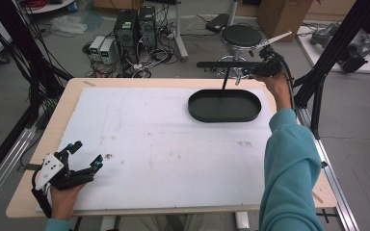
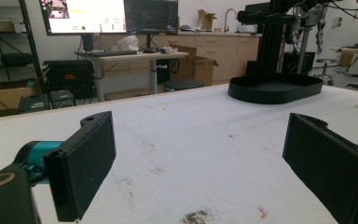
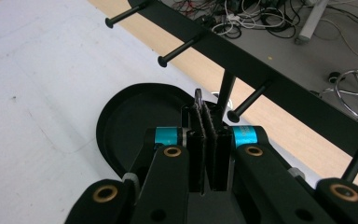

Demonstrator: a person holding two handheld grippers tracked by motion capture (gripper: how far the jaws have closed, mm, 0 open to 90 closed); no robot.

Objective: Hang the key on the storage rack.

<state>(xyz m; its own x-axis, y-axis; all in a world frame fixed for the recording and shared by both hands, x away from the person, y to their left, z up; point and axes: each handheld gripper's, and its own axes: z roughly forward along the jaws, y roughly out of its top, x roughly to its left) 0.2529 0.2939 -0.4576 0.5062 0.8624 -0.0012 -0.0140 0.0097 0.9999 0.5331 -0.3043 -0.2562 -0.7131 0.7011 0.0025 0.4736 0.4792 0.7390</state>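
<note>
A black oval tray [image 1: 207, 109] lies at the far right of the white mat, and a thin post [image 1: 225, 79] rises from it to a black bar with pegs [image 1: 219, 63]. My right gripper [image 1: 256, 70] is raised at that bar. In the right gripper view my right gripper [image 3: 206, 111] is shut on a small thin metal piece [image 3: 199, 97], whose tip sticks out just short of a peg [image 3: 249, 100]. My left gripper [image 1: 87, 154] rests open on the mat at the near left corner. In the left gripper view its jaws stand wide apart with nothing between them [image 2: 198, 140]; the tray [image 2: 275, 88] lies far ahead.
The white mat [image 1: 164, 139] has a few small stains, one dark spot [image 1: 108, 156] close to the left gripper. Black frame struts [image 1: 327, 53] rise beside the table's right edge. Computers, cables and a round stool [image 1: 241, 34] stand on the floor beyond the far edge.
</note>
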